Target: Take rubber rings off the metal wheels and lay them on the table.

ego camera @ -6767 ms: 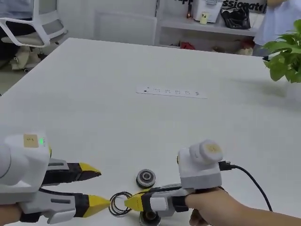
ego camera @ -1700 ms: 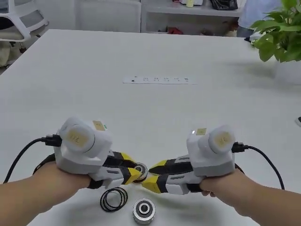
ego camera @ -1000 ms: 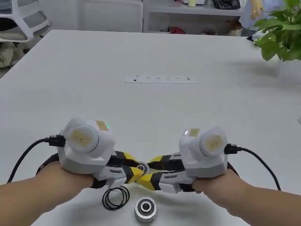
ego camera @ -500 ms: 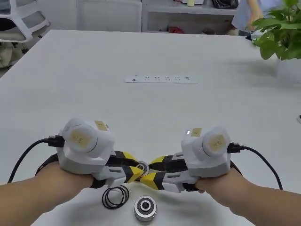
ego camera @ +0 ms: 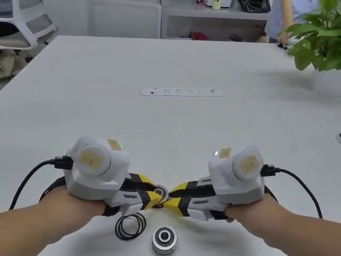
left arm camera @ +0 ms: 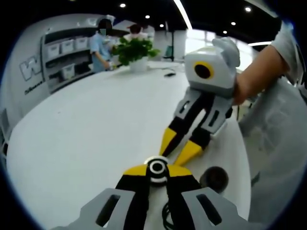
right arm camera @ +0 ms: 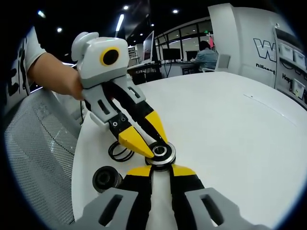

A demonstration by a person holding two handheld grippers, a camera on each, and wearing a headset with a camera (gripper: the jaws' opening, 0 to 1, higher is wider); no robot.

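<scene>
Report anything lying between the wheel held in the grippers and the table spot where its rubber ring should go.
Nothing separates the held wheel from the left gripper or right gripper; both clamp it. Just nearer the person, loose rings and a second wheel lie on the table; open surface lies just beyond.

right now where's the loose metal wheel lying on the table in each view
Head view: loose wheel at bottom centre, below the held wheel.
Left gripper view: loose wheel lower right of centre.
Right gripper view: loose wheel lower left.
Shared landmark: black rubber rings lying next to it.
</scene>
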